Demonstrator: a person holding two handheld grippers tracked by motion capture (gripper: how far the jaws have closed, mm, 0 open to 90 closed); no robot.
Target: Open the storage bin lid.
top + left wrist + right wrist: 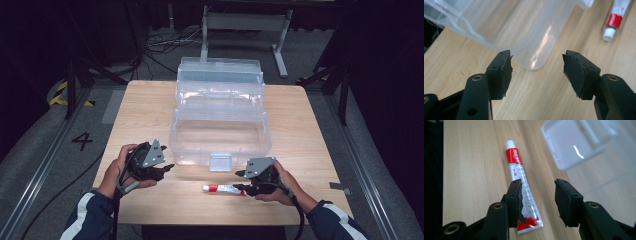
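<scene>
Wooden table [150,105]: clear tiered box [220,135] open, bottom bin bare; tube [222,188] outside; both tongs agape, holding nothing.

You've got a light wooden table [150,115] here, pale grain running along it, sitting on a grey floor. Right in the middle sits a clear plastic toolbox [220,112], opened up with its tiers stepped toward the far edge, its latch [220,162] facing your side. Just in front of that latch, near your edge, lies a red and white tube [223,189], flat on the wood, white cap pointing to your left.
</scene>
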